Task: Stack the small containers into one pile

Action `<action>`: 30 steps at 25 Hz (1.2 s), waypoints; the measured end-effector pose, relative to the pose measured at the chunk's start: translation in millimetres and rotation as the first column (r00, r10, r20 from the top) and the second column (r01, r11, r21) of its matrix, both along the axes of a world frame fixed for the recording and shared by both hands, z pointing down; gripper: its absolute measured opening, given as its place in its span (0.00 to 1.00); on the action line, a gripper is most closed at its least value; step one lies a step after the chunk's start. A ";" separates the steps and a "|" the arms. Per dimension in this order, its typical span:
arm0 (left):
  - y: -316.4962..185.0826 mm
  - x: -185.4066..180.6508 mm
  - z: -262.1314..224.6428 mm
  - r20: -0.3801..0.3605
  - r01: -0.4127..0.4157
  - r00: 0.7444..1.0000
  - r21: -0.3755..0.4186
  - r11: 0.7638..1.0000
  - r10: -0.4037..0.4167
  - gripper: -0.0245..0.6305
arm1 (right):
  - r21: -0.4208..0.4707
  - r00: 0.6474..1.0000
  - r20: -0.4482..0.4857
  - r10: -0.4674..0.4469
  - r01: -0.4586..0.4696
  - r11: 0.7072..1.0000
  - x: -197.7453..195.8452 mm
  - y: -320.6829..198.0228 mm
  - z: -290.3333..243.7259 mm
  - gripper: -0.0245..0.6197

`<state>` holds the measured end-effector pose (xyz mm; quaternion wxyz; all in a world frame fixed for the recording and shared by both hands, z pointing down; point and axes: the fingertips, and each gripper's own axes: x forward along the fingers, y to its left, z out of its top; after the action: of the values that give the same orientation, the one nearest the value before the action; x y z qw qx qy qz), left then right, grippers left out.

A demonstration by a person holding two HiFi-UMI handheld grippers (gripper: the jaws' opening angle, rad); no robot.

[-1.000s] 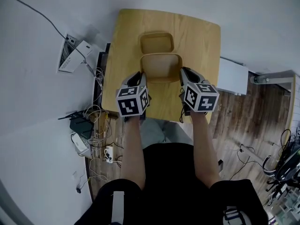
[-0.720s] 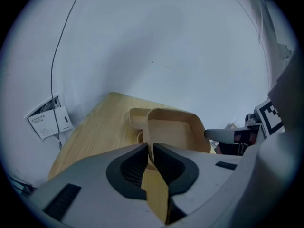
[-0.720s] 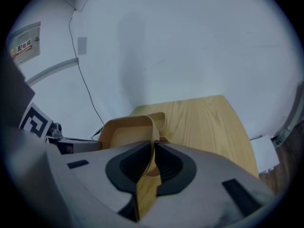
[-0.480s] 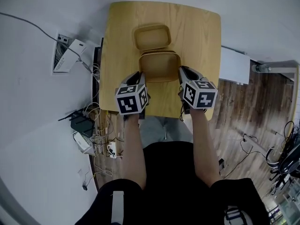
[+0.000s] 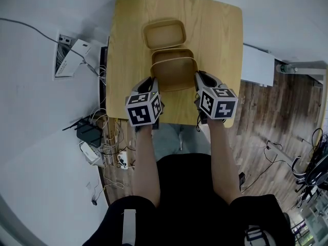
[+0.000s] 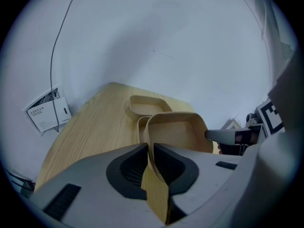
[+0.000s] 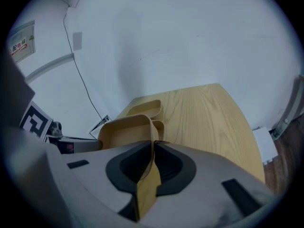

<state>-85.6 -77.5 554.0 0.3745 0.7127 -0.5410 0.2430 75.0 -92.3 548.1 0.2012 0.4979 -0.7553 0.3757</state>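
A tan plastic container (image 5: pixel 174 68) is held up over the near half of the wooden table (image 5: pixel 220 45). My left gripper (image 5: pixel 152 81) is shut on its left wall (image 6: pixel 151 146). My right gripper (image 5: pixel 199 77) pinches its right wall (image 7: pixel 153 148), and its jaws are closing tighter on it. In the left gripper view a second container (image 6: pixel 140 127) peeks out just beyond and below the held one. Another container (image 5: pixel 164 34) rests on the table farther away, also seen as a container (image 6: pixel 147 106) and a container (image 7: pixel 145 108) in the two gripper views.
The table stands against a white wall. A white box (image 5: pixel 69 58) and tangled cables (image 5: pixel 105 147) lie on the floor to the left. A white panel (image 5: pixel 258 65) and wood flooring (image 5: pixel 271 122) are to the right.
Both grippers keep their hold on the container. The table and the far container have slid up and left in the head view, so the held container now sits farther from the far one.
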 end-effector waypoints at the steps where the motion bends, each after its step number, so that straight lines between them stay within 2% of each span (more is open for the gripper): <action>1: -1.5 -0.2 -2.1 -0.002 0.002 1.000 0.006 1.000 -0.002 0.11 | 0.003 1.000 0.001 0.001 -0.001 1.000 0.3 -0.9 -1.4 0.08; 7: -16.1 -2.6 -12.4 -0.008 0.008 1.000 0.038 0.999 -0.007 0.11 | 0.019 1.000 0.006 0.012 -0.012 1.000 -1.7 -13.2 -10.2 0.08; 16: -36.4 -6.1 -14.0 -0.003 0.000 1.000 0.043 0.999 0.000 0.11 | -0.004 1.000 0.014 0.028 -0.028 1.000 -5.6 -26.6 -5.6 0.08; 23: -42.8 -3.5 3.8 0.026 -0.023 0.999 -0.015 1.000 0.023 0.11 | -0.054 0.999 0.007 0.037 -0.037 0.998 -2.9 -28.1 12.6 0.08; 26: -44.4 -1.8 11.1 0.050 -0.039 0.998 -0.033 0.999 0.041 0.11 | -0.058 0.999 -0.023 0.035 -0.036 0.998 0.4 -28.2 19.1 0.09; 28: -45.3 0.1 15.7 0.058 -0.049 0.997 -0.045 0.998 0.051 0.12 | -0.060 0.999 -0.043 0.030 -0.033 0.998 2.7 -28.9 23.9 0.14; 30: -44.4 2.8 20.9 0.051 -0.056 0.997 -0.068 0.996 0.060 0.18 | -0.075 0.999 -0.040 0.029 -0.032 0.997 3.9 -28.4 29.1 0.21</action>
<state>-82.8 -121.8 575.0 0.3763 0.7087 -0.5214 0.2904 78.9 -120.7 577.2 0.2288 0.5087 -0.7288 0.3971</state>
